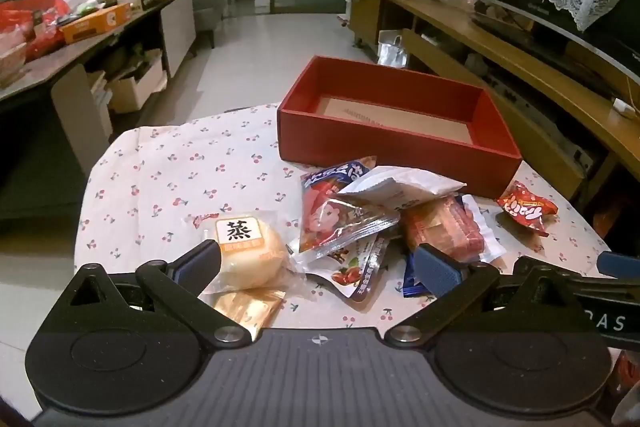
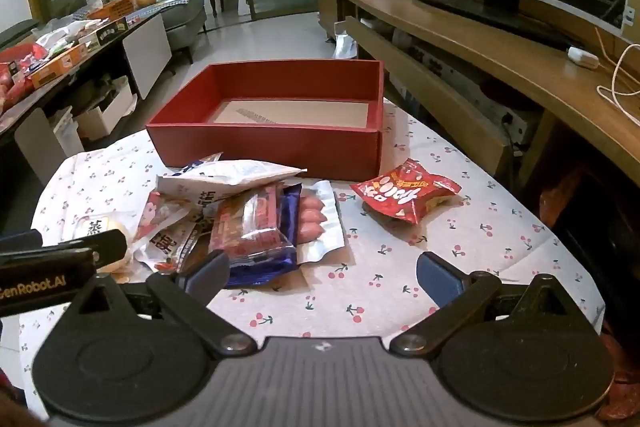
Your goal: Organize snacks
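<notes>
On the cherry-print table [image 2: 460,239], before an empty red box [image 2: 280,147], lay a loose heap of snack packets [image 2: 248,223], seemingly light, crinkly and slippery, best pinched by sealed edges; both grippers' fingers [image 1: 200,259] stood spread, holding nothing.

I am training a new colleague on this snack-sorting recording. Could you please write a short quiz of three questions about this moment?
1. True or false: the red box already holds snacks.
2. Which snack lies alone, apart from the pile?
A. the red peanut packet
B. the steamed bun
C. the sausage pack
3. In what state are the left gripper and the right gripper, and do they hold anything?

Key
1. False: only its bare bottom shows.
2. A: it lies by itself on the cherry-print cloth, right of the pile.
3. Both are open and hold nothing.
</notes>
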The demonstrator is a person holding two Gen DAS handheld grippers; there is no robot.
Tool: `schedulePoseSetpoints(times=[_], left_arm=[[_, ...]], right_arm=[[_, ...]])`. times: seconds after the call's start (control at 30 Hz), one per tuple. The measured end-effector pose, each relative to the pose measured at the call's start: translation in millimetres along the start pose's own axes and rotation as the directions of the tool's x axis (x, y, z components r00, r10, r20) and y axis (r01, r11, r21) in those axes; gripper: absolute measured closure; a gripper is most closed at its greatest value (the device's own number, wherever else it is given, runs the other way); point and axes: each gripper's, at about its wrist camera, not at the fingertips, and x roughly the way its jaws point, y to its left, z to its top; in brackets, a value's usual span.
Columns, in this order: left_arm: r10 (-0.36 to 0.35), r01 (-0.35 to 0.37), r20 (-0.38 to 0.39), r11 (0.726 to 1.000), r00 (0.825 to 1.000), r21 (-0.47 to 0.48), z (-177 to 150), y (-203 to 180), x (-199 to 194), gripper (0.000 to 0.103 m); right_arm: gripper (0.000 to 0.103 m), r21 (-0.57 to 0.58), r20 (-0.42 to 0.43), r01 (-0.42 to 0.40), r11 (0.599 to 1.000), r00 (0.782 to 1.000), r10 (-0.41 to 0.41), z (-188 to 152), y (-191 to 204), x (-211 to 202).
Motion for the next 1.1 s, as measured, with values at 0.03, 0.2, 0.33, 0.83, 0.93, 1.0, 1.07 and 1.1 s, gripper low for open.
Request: schedulePoseSetpoints(times=[0.03, 0.2, 0.33, 0.83, 0.93, 1.0, 1.07, 1.1], left_arm=[[-0.002, 0.002, 0.002, 1.000, 1.000, 0.006, 0, -1, 0, 0.000], [-0.003, 0.002, -0.028, 1.000, 1.000, -0.025, -1, 8, 5, 0.000], [0.016, -0.017, -0.033, 1.000, 0.999, -0.016, 0, 3, 5, 0.000], [0.017, -0.019, -0.055, 0.999, 0.998, -0.027, -2, 4, 10, 0.000], [0.016, -0.017, -0.053, 1.000, 0.998, -0.025, -2, 4, 10, 0.000], [0.014, -0.015, -0.056, 1.000, 0.998, -0.023, -3, 4, 11, 0.000], [0.016, -0.017, -0.061, 1.000, 0.998, -0.021, -3, 4, 12, 0.000], [0.019, -0.020, -0.064, 1.000, 0.998, -0.019, -3, 3, 13, 0.000]], right_arm=[[0.000, -0.002, -0.004, 0.002, 1.000, 1.000, -0.002, 0, 0, 0], [0.000, 0.000, -0.013, 0.005, 1.000, 1.000, -0.005, 2, 2, 2], [0.000, -0.004, -0.020, 0.005, 1.000, 1.000, -0.005, 0, 2, 7], [0.000, -0.022, -0.043, 0.007, 1.000, 0.999, -0.008, -1, 5, 10], [0.000, -0.023, -0.045, 0.011, 1.000, 0.999, -0.012, -1, 5, 11], [0.000, -0.022, -0.048, 0.012, 1.000, 0.999, -0.013, -1, 5, 12], [0.000, -0.023, -0.050, 0.014, 1.000, 0.999, -0.015, -1, 5, 13], [0.000, -0.023, -0.051, 0.014, 1.000, 0.999, -0.015, -1, 5, 13]])
